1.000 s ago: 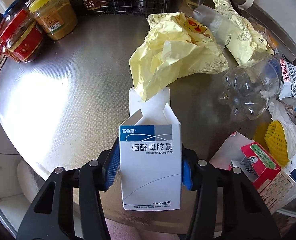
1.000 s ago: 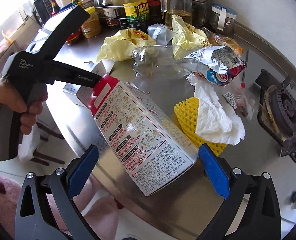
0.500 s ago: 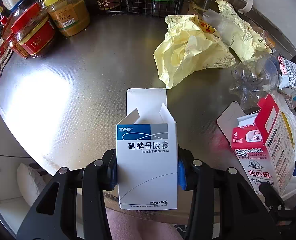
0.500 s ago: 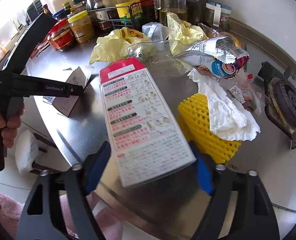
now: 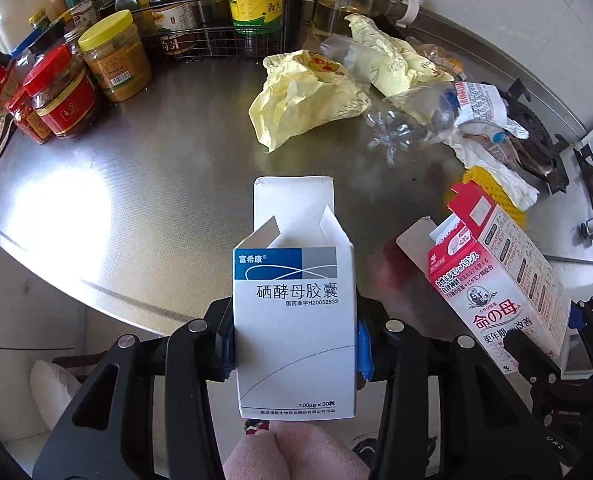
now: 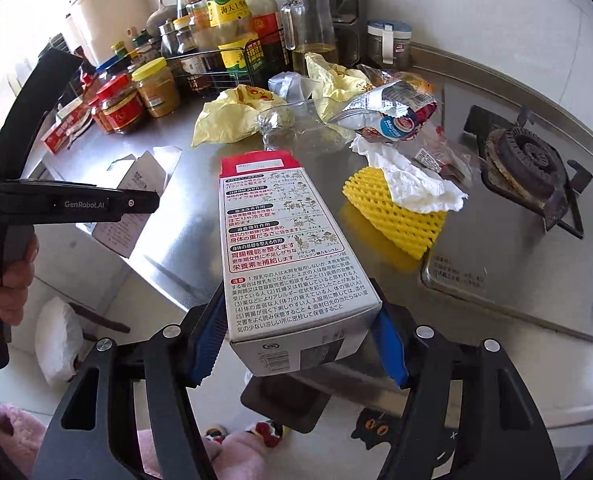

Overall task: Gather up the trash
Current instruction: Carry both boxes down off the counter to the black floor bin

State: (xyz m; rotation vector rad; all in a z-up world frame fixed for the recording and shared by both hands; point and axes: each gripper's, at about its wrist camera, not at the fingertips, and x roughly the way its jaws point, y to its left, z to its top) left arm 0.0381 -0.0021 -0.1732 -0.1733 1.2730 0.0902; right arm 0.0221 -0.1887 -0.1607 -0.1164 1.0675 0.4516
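Shining in the sun, the metal desk (image 5: 144, 208) holds trash and jars. Left jaws pinch the white box (image 5: 294, 332); right jaws are closing, pressing the red box (image 6: 292, 264).

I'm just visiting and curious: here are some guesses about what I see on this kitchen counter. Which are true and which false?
1. The left gripper holds a white and blue box with its top flaps open. True.
2. The right gripper is empty. False: its jaws are closing on a red and white box.
3. The yellow foam net lies under a white tissue. True.
4. The clear plastic bottle stands upright. False: it lies on its side.
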